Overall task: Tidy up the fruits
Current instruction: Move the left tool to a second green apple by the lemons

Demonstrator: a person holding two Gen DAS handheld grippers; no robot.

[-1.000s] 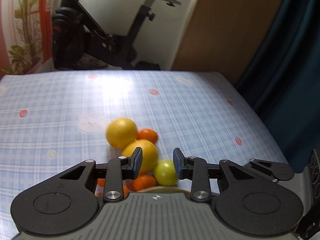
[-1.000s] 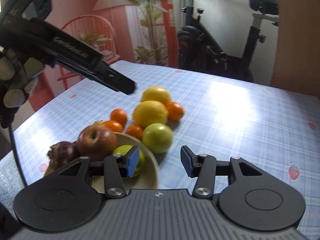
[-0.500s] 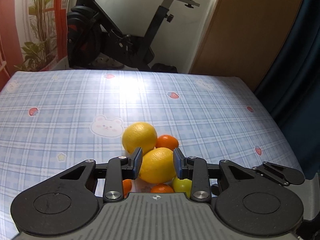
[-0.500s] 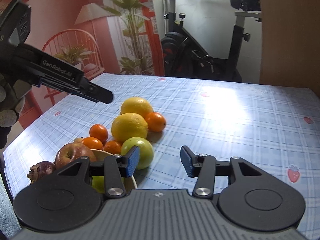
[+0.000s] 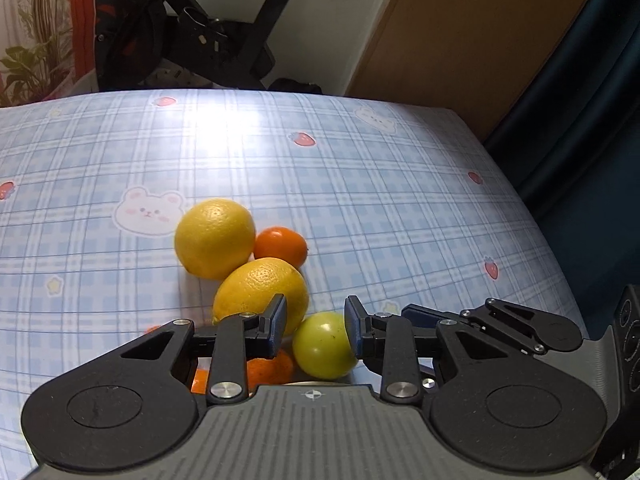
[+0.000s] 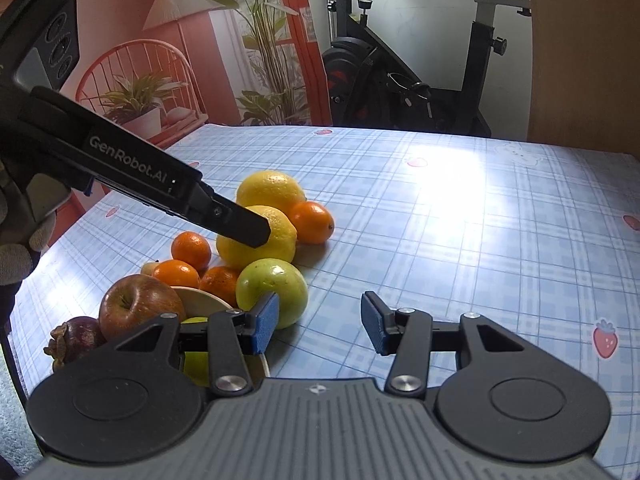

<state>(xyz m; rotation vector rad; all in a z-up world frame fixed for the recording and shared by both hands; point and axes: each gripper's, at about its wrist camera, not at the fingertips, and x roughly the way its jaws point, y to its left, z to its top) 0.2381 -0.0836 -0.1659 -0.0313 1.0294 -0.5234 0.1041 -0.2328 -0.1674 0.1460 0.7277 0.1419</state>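
Fruit lies in a cluster on the blue checked table [image 6: 440,240]: two lemons [image 6: 272,190] [image 6: 276,236], several mandarins [image 6: 312,222], and a green apple [image 6: 276,288]. A red apple [image 6: 136,308] and a mangosteen [image 6: 76,338] sit by the beige bowl [image 6: 200,300]. My left gripper [image 5: 315,326] hovers over the near lemon [image 5: 256,288] and green apple [image 5: 324,348], its pads a narrow gap apart and pressing on nothing. In the right wrist view the left gripper [image 6: 252,234] slants down, its tip in front of the near lemon. My right gripper [image 6: 320,325] is open and empty, right of the green apple.
An exercise bike [image 6: 400,80] stands beyond the table's far edge, with potted plants [image 6: 136,100] and a red chair at the left. A brown panel [image 5: 480,40] and a dark curtain [image 5: 580,100] are at the right. A gloved hand [image 6: 20,240] holds the left gripper.
My left gripper has come down and forward, from above the fruit to just over the near lemon. The right gripper has drifted a little; its jaws stay as they were.
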